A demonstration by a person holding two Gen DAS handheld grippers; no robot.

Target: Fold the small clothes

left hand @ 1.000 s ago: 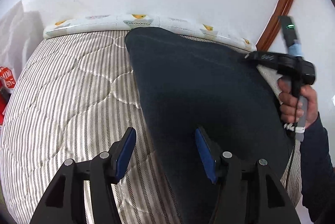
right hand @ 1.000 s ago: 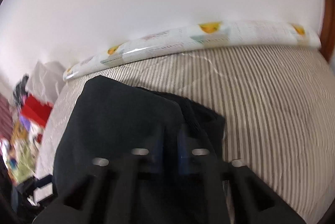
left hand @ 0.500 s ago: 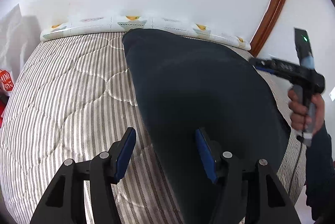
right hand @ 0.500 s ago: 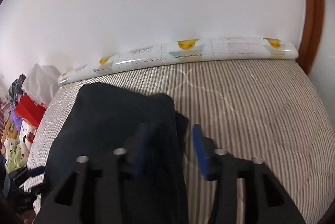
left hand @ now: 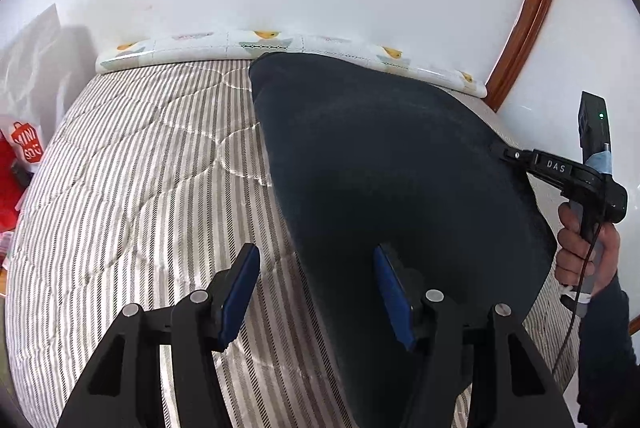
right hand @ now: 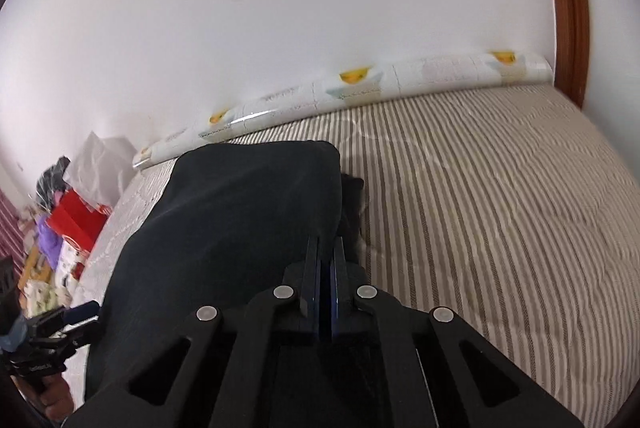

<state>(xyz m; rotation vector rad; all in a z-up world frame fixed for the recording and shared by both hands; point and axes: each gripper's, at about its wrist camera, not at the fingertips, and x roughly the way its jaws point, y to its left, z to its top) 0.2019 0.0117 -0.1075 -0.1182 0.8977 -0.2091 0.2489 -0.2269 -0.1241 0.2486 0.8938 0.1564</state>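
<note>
A dark navy garment [left hand: 380, 163] lies spread on the striped mattress [left hand: 140, 167]; it also shows in the right wrist view [right hand: 240, 220]. My left gripper [left hand: 316, 292] is open, its blue-padded fingers straddling the garment's near left edge. My right gripper [right hand: 325, 260] is shut on the garment's right edge; in the left wrist view it [left hand: 504, 151] meets the cloth at the right side. A second layer of cloth [right hand: 354, 195] peeks out beside the right gripper's fingers.
A rolled duck-print mat [left hand: 280, 43] lies along the white wall at the mattress's far edge. A wooden door frame [left hand: 524, 7] stands at the right. A red bag [left hand: 16, 163] and a clutter pile [right hand: 60, 228] sit off the mattress's left side.
My right gripper opened half a second ago and has closed again on the garment's right edge. The left gripper stays open over the near edge, with the view shifted slightly.
</note>
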